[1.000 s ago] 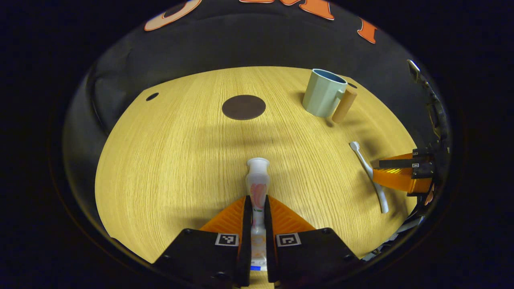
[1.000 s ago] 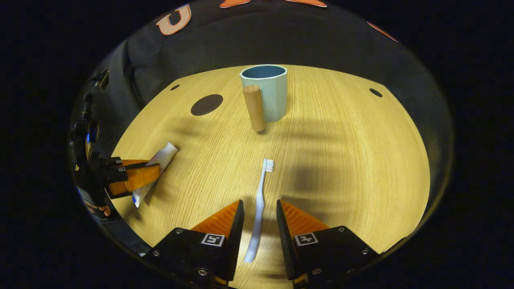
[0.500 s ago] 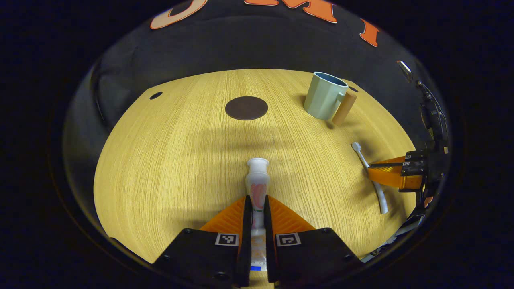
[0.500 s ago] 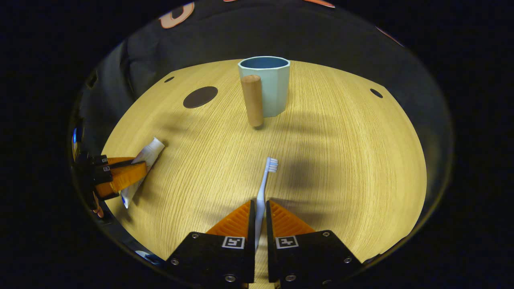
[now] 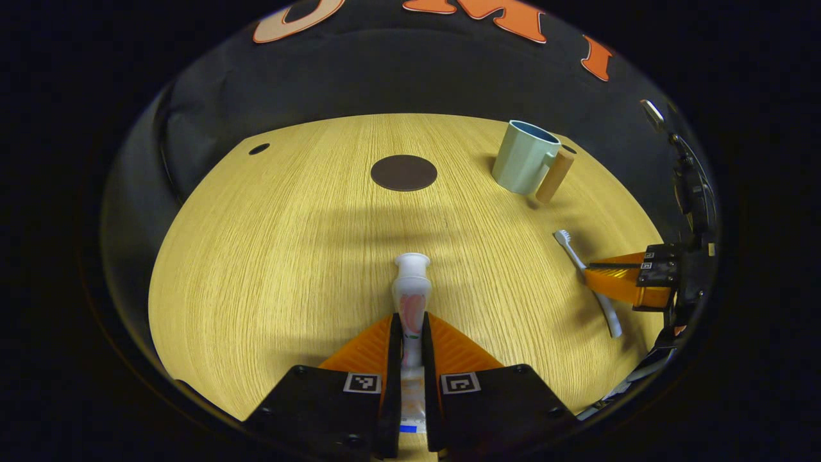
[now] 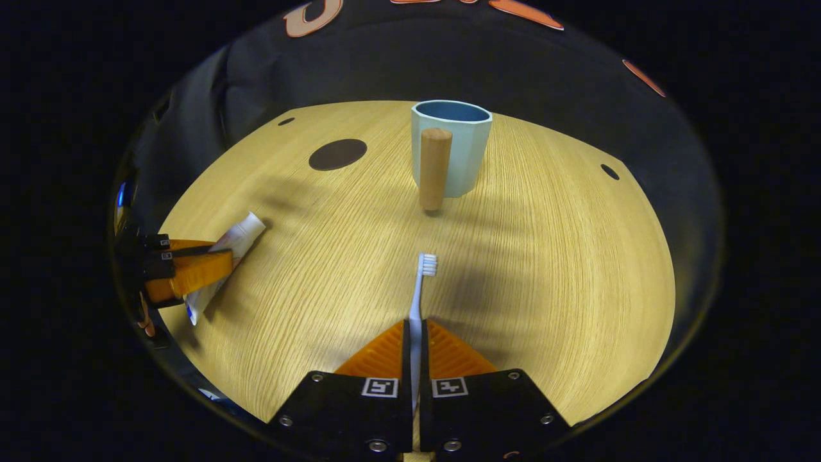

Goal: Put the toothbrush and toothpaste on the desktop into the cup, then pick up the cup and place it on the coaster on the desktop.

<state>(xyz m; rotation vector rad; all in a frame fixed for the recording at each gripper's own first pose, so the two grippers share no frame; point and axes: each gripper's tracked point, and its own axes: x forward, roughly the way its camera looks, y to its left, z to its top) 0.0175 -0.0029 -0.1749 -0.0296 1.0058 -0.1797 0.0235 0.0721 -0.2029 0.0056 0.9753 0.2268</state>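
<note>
L gripper (image 5: 410, 324) pinches white squeeze toothpaste tube (image 5: 411, 289) mid-body, cap fwd for dropping; R gripper (image 6: 414, 333) pinches white plastic toothbrush (image 6: 420, 289), bristles fwd; pale-blue faceted cup w/ wooden handle (image 6: 452, 151) straight ahead; dark round coaster (image 6: 337, 154) ahead-left.

Each gripper, the left gripper (image 5: 410, 333) and the right gripper (image 6: 415, 337), has orange ridged fingers on black blocks with shiny screws and little black-and-white square stickers.
</note>
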